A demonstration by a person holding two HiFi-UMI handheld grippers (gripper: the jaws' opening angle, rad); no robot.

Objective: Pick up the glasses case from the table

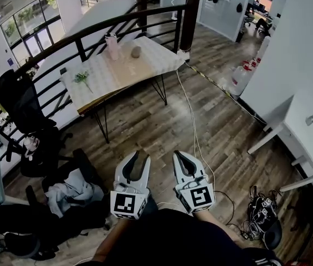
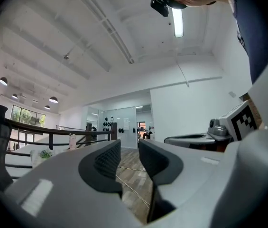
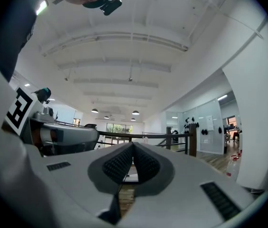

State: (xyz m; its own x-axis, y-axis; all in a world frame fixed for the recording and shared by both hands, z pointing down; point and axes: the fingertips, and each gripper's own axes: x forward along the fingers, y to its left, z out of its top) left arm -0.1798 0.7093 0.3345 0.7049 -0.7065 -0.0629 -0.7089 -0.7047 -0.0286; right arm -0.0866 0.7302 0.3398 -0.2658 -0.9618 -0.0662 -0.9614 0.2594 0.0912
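The glasses case (image 1: 136, 52), a small brownish oval, lies on the far table (image 1: 117, 73), which has a pale cloth. Beside it are a pink bottle (image 1: 112, 46) and a green sprig (image 1: 81, 77). Both grippers are held low in front of the person, far from the table and above the wood floor. The left gripper (image 1: 139, 155) (image 2: 129, 148) is open by a narrow gap with nothing between its pads. The right gripper (image 1: 180, 156) (image 3: 133, 147) is shut, tips touching, and empty. The left gripper view shows the bottle (image 2: 72, 140) far off; I cannot make out the case there.
A dark railing (image 1: 90, 35) runs behind the table. A black office chair (image 1: 20, 101) and a heap of clothes (image 1: 70, 193) lie to the left. A cable (image 1: 192, 121) snakes over the floor from the table. A white desk (image 1: 306, 126) stands at the right.
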